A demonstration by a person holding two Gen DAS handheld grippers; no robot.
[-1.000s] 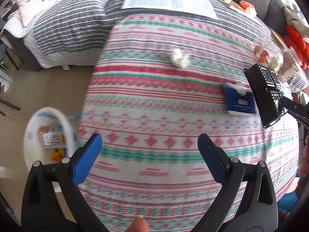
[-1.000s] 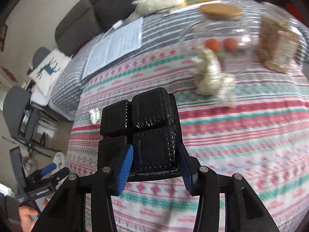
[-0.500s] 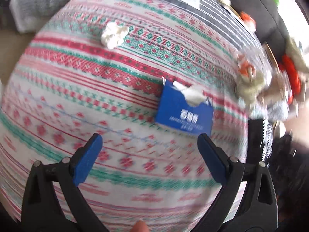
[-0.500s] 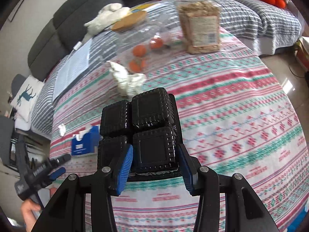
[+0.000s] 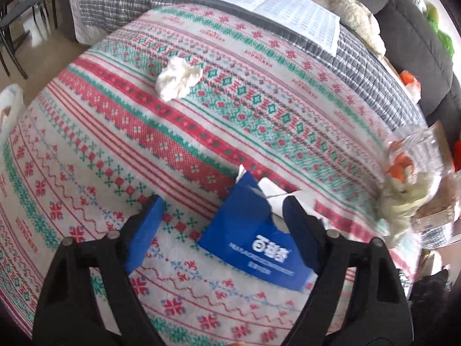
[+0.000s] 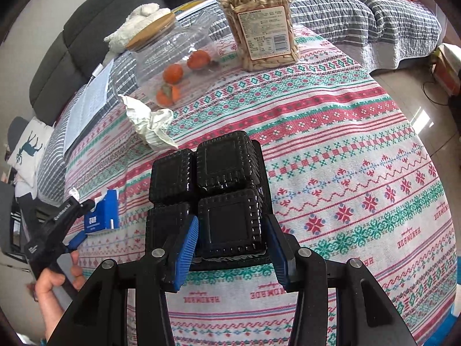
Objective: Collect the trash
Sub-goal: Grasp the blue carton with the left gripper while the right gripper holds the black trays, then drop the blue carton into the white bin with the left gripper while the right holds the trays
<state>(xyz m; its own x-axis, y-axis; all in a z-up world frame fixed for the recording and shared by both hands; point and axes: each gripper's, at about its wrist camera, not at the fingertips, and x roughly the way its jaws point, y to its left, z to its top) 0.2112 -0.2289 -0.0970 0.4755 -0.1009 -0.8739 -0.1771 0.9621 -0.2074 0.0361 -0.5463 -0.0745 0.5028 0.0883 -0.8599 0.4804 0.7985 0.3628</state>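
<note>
A black four-cell plastic tray [image 6: 227,199] is held upright; a torn blue packet [image 5: 253,236] lies flat.

Blue tissue pack [image 5: 253,239]: white Chinese characters — small line beneath not legible.
Patterned tablecloth [image 6: 345,150]: "HANDMADE", repeated, red — upside down in the right wrist view.
Snack jar label [image 6: 266,33]: barcode, print too small.

A glossy black plastic tray [image 6: 227,199], crumpled paper tissue [image 5: 178,78] and a woven cloth tablecloth [image 5: 115,144].
</note>
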